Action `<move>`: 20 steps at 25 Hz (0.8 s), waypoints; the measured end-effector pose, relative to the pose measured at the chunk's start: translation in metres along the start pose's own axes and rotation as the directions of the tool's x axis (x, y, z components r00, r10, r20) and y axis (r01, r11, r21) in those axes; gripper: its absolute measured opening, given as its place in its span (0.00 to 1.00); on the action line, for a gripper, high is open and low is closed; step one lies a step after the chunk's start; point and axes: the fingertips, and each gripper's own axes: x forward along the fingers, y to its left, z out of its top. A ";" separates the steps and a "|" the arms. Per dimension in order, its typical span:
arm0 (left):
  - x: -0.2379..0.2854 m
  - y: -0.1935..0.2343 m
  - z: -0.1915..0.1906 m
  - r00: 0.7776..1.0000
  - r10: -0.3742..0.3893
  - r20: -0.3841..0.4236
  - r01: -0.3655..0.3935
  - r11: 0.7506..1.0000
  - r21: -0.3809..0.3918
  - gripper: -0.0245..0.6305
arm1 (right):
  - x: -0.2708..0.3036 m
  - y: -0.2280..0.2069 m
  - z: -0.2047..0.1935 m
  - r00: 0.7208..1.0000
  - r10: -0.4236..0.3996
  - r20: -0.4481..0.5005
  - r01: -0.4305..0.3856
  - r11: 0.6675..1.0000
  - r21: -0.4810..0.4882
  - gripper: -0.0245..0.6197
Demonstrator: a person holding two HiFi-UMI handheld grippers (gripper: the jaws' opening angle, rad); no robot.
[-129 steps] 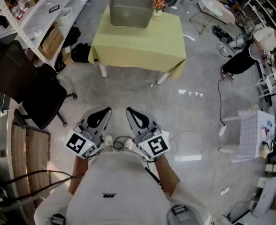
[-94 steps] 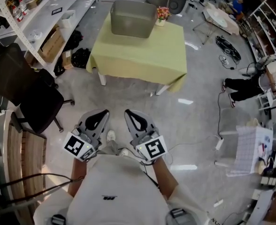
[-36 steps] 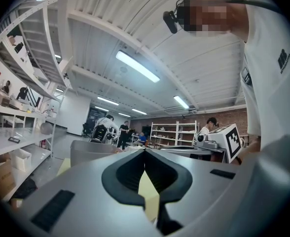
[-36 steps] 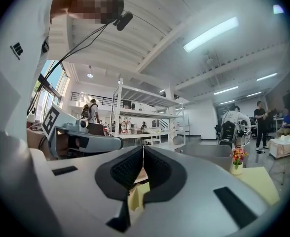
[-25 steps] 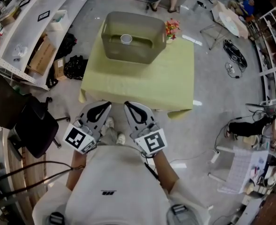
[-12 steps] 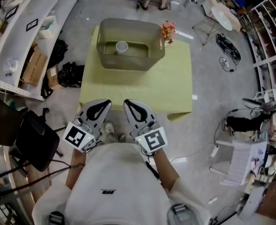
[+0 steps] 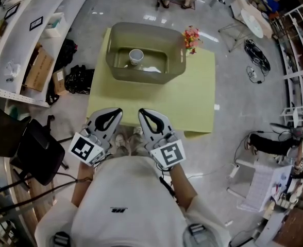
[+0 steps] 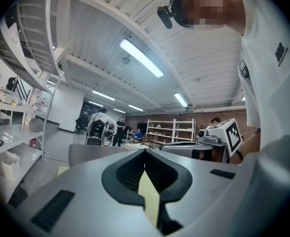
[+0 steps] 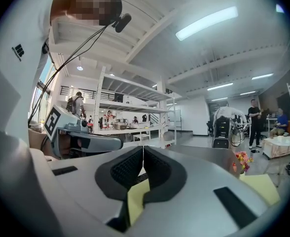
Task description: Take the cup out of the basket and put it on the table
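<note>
Looking down from the head view, I hold my left gripper (image 7: 117,111) and my right gripper (image 7: 141,111) side by side in front of my chest. Both are at the near edge of the square table under a yellow-green cloth (image 7: 192,102).

Only that view looks into the grey-green translucent plastic basket (image 7: 176,68), which stands at the table's far side. The small white cup (image 7: 136,56) stands upright inside it, towards the far left, mouth up. It is well apart from both of my grippers. A little pot of pink and red flowers (image 7: 191,36) stands on the cloth just beside the basket's far right corner. A black office chair (image 7: 35,148) stands on the floor to my left.

The two gripper views sit too low to see the cup, and the basket is only a grey wall ahead of them. In the left gripper view my jaws are pressed together on nothing, with yellow cloth showing through the hollow behind the tips. That view alone shows distant people (image 8: 104,127) by the far shelving.

In the right gripper view my jaws are likewise closed and empty. The flowers show at that view's right, and the left gripper view does not show them at all.
</note>
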 end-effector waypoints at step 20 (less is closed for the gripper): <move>0.099 0.042 0.020 0.988 0.156 -0.013 -0.155 0.988 0.027 0.06 | 0.043 -0.097 0.011 0.982 0.172 0.073 -0.174 0.985 0.015 0.05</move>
